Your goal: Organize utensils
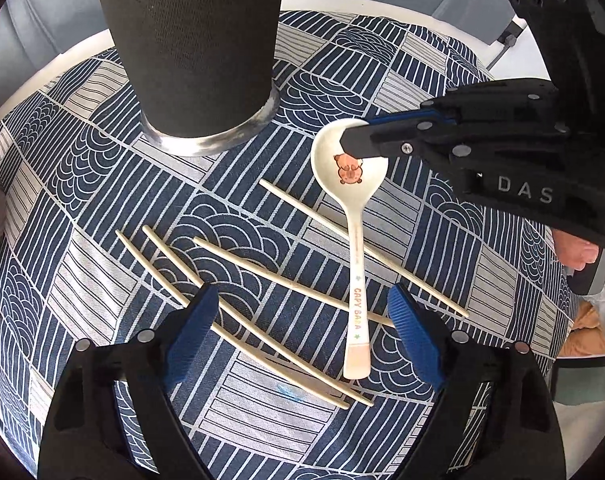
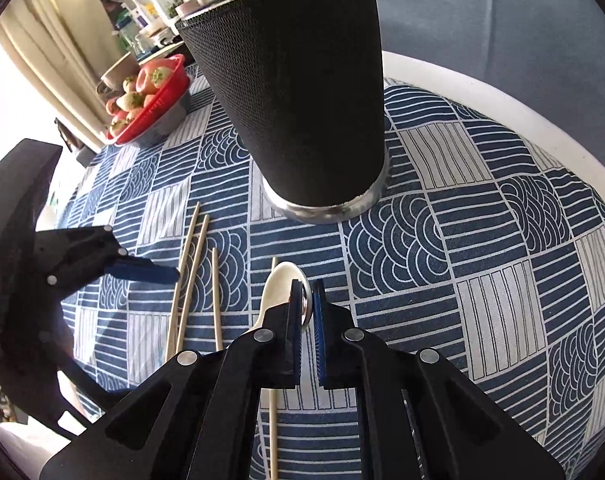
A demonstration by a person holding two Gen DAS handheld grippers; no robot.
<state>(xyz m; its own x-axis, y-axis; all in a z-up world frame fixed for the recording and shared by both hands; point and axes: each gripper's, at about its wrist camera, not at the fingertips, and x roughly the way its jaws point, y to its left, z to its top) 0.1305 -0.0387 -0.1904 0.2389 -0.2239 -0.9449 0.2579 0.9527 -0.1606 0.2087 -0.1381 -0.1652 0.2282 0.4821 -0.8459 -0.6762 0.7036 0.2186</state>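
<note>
— From the left wrist, what's by the black holder (image 1: 190,48)?
— Left gripper (image 1: 302,336) gapes over chopsticks (image 1: 238,320) in front of it.
— And the right wrist?
— Right gripper (image 2: 307,300) pinches the spoon (image 2: 280,284) bowl's rim, just before the holder

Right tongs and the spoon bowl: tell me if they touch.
Touching. The right wrist view shows the right tongs clamped on the spoon bowl's rim; the left wrist view agrees.
</note>
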